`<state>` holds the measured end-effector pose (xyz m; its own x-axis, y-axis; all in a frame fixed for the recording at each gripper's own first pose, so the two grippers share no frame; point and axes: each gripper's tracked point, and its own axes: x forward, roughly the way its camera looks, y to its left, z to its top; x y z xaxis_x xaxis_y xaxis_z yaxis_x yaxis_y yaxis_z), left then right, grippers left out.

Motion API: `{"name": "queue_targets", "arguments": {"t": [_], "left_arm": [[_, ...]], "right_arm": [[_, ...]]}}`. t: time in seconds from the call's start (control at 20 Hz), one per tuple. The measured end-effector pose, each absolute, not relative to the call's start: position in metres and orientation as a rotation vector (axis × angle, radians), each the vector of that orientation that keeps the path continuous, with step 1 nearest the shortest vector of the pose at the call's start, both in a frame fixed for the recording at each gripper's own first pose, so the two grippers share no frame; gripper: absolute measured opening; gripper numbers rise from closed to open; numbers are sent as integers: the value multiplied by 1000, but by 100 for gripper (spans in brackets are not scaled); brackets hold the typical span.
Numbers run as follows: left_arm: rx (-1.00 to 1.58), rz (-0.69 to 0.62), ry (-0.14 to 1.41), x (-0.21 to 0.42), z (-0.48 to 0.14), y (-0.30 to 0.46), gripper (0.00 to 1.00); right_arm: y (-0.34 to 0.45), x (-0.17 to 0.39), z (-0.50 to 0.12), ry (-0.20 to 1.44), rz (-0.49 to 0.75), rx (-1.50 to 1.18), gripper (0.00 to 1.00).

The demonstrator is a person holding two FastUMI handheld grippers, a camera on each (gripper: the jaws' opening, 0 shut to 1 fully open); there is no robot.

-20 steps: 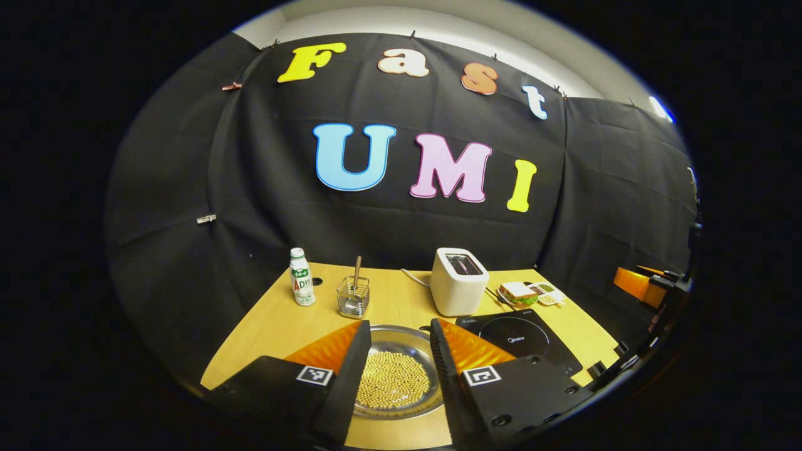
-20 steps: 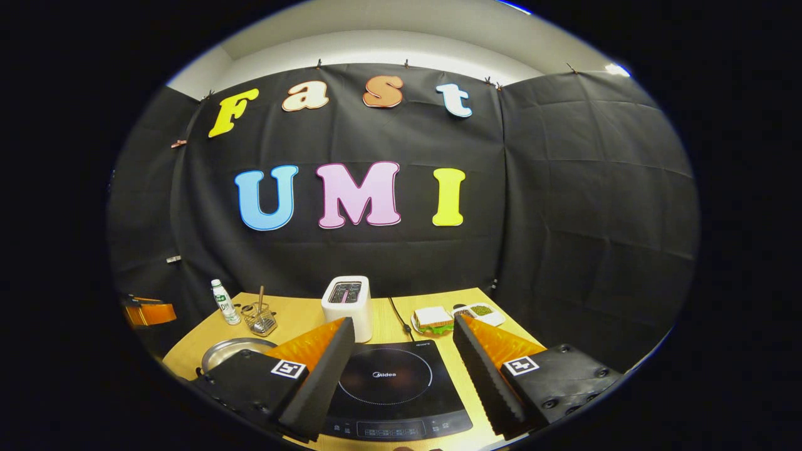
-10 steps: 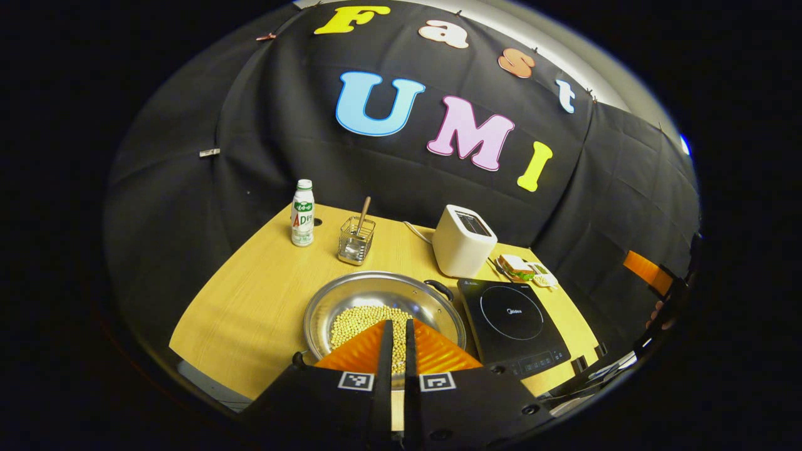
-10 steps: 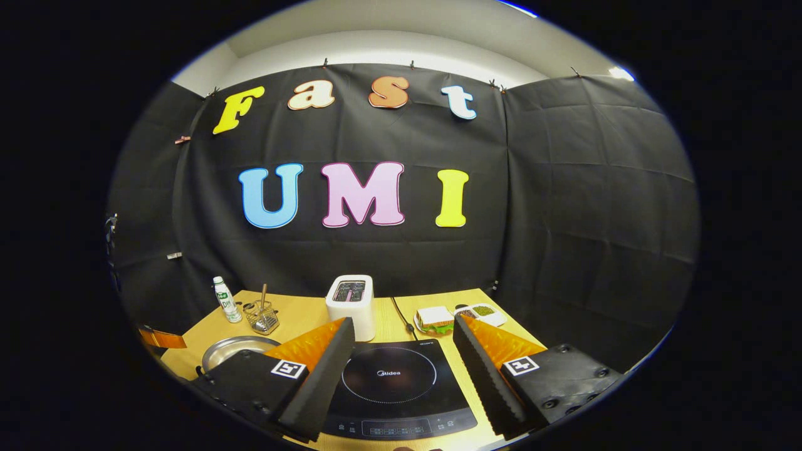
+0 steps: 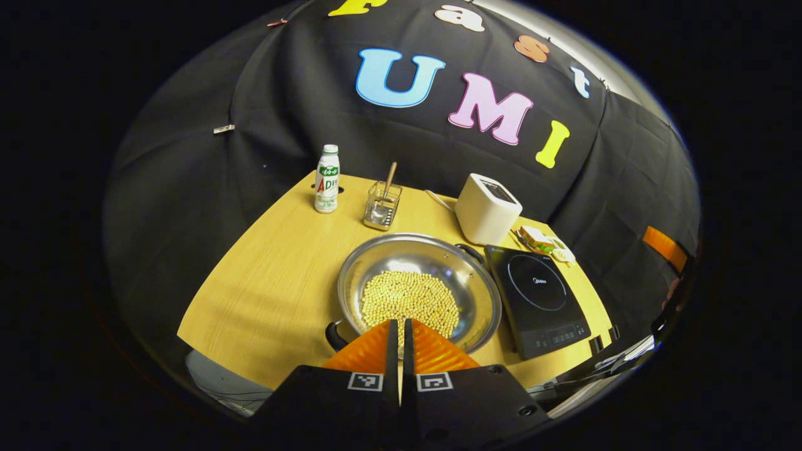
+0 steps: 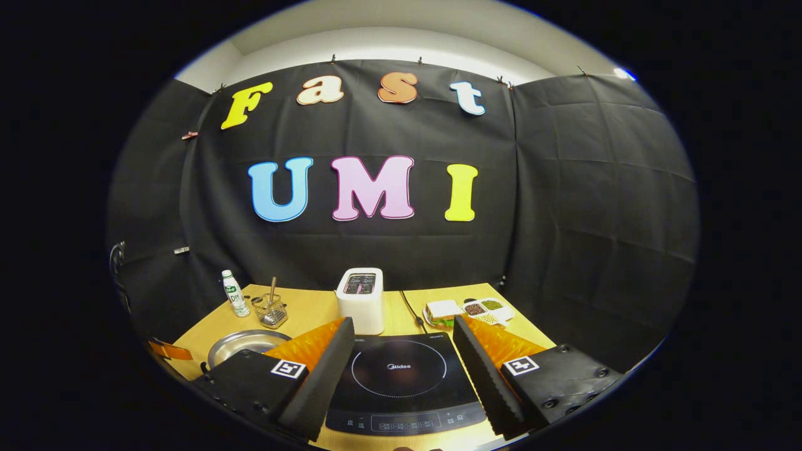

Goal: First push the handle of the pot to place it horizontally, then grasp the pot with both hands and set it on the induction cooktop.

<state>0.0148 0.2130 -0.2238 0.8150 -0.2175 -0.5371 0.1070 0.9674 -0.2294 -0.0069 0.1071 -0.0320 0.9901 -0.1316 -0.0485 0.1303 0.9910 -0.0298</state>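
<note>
— Black cloth walls, wooden table (image 5: 269, 275); where's the pot (image 5: 418, 292)?
— Directly ahead of the left gripper (image 5: 401, 335), fingers pressed together, tips above its near rim. The near handle (image 5: 334, 335) sits just left of them; handles run diagonally.
— And the right gripper (image 6: 401, 366)?
— Spread, empty, hovering over the induction cooktop (image 6: 401, 382).

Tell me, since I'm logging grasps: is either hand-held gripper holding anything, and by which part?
Nothing is held. The left hand-held gripper is shut empty above the pot; the right hand-held gripper is open over the induction cooktop.
</note>
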Motion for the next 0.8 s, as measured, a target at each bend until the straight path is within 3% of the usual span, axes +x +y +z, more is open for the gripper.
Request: {"name": "queue_targets", "arguments": {"t": [0.8], "left_arm": [[-180,-313,815,3,-298,194,5]], "right_arm": [[100,-16,-55,106,-154,-16,99]]}}
